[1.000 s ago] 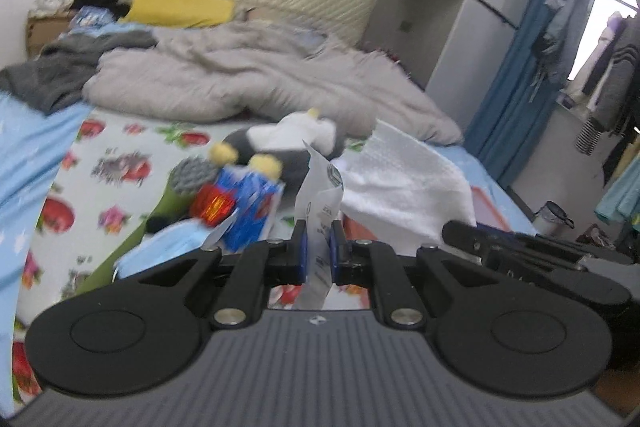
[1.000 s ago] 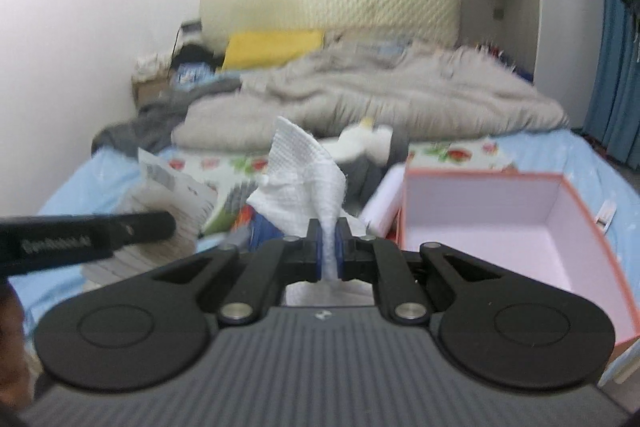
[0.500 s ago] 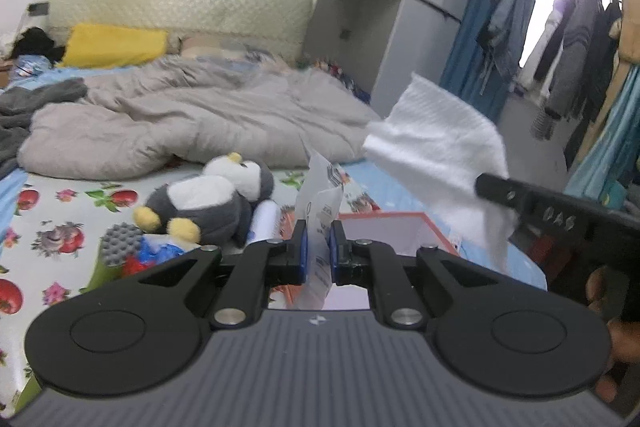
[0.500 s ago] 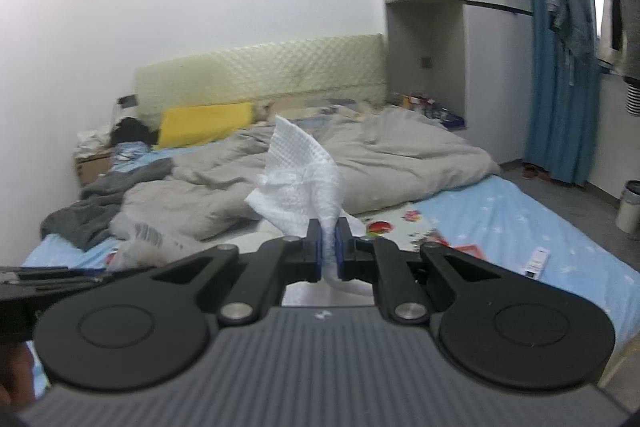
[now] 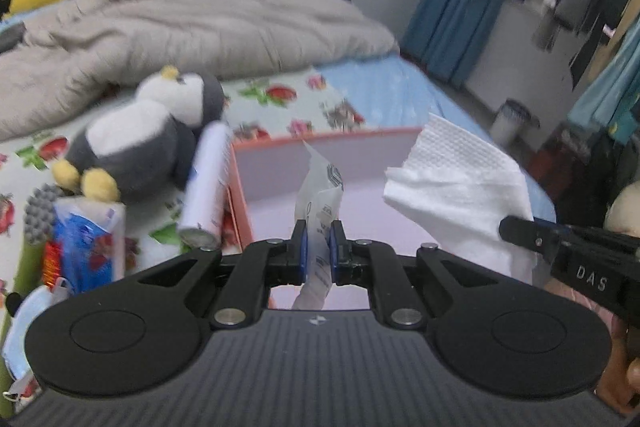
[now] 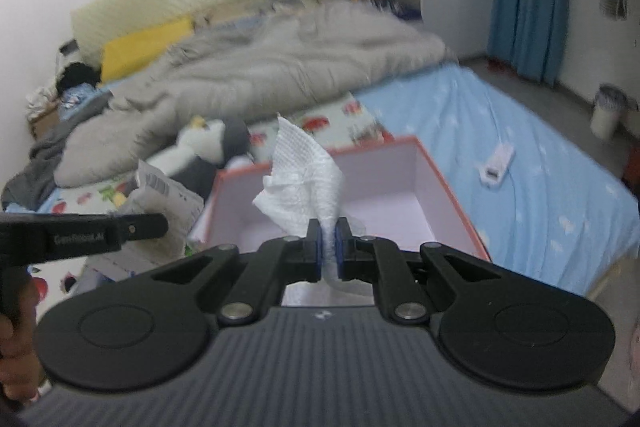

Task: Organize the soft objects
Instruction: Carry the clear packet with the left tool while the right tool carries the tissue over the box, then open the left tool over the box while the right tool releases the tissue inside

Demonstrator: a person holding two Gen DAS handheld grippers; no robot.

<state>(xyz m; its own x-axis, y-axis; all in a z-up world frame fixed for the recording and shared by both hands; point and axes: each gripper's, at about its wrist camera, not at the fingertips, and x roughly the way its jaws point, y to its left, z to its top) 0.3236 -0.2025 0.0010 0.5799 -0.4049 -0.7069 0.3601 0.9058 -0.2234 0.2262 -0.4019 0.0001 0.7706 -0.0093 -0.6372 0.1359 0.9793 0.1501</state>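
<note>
Centrally in the left wrist view, the left gripper is clamped on a thin printed plastic packet, which stands upright between the blue pads over the pink box. At 3 o'clock in that view, the right gripper enters from the frame edge, and a white paper towel hangs from it above the box's right side. In the right wrist view, the right gripper is closed on the paper towel, whose crumpled upper part rises toward 12 o'clock in front of the box. The left gripper reaches in from 9 o'clock with the packet at its tip, just beside the box's left wall. One box is visible; its interior is open and lilac, with an orange rim running along all visible sides. To its left, at 9 to 10 o'clock in the left wrist view, lie one plush penguin, one white cylindrical roll touching the box's left wall, and one blue tissue pack. One grey duvet fills the far bed. At 3 o'clock in the right wrist view, the blue sheet offers open surface, bearing one small white object.
</note>
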